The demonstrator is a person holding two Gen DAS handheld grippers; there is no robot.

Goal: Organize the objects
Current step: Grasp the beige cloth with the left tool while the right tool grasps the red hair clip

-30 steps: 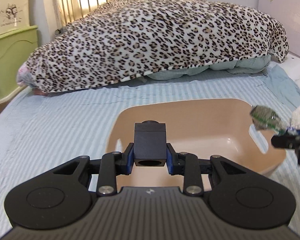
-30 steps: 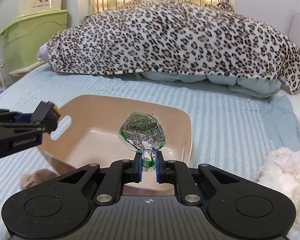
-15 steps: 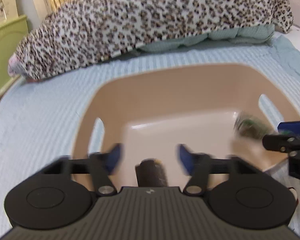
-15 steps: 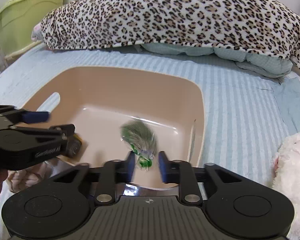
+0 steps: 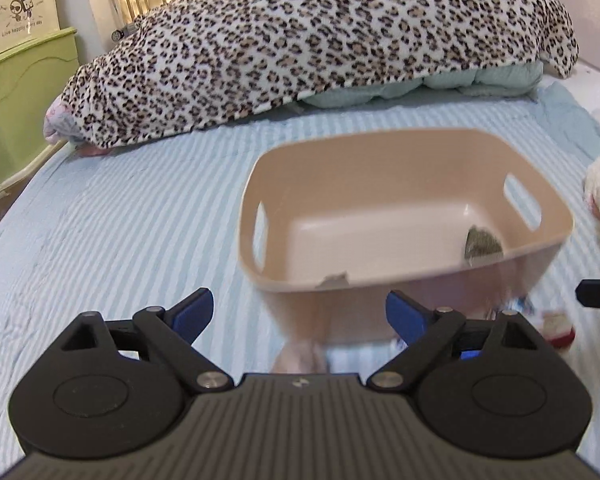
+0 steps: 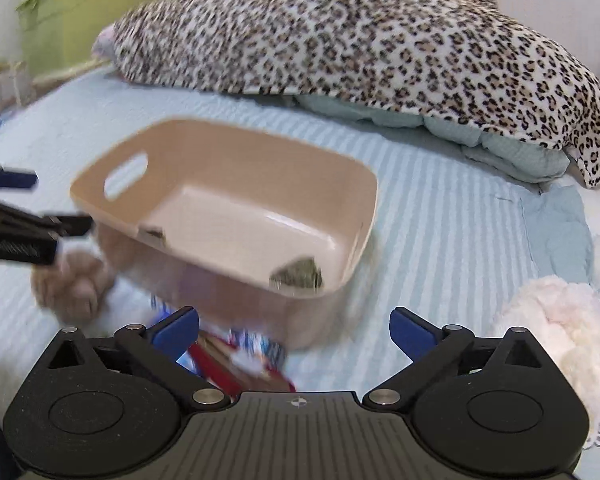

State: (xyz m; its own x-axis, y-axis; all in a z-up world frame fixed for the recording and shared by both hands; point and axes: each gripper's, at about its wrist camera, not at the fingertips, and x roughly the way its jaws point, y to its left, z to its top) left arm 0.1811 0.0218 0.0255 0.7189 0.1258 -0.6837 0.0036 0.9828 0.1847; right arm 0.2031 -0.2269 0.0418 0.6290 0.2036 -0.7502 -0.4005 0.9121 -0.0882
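Note:
A tan plastic basket point(image 5: 380, 148) with handle slots sits on the striped bed; it also shows in the right wrist view point(image 6: 364, 184). Inside it lies a clear bag of green herbs point(image 5: 482, 245), also in the right wrist view point(image 6: 298, 274), and a small dark object shows just above the near rim point(image 5: 334, 280). My left gripper point(image 5: 299, 310) is open and empty in front of the basket. My right gripper point(image 6: 294, 328) is open and empty, above a red and blue packet point(image 6: 236, 360) on the bed.
A leopard-print blanket point(image 5: 320, 44) is heaped at the back of the bed. A white plush toy point(image 6: 560, 320) lies right of the basket. A beige plush item point(image 6: 76, 280) lies at the basket's left. A green storage bin point(image 5: 16, 96) stands at far left.
Both grippers opened and let go: the dark block and the herb bag dropped into the basket. Both grippers then pulled back toward me from over the basket.

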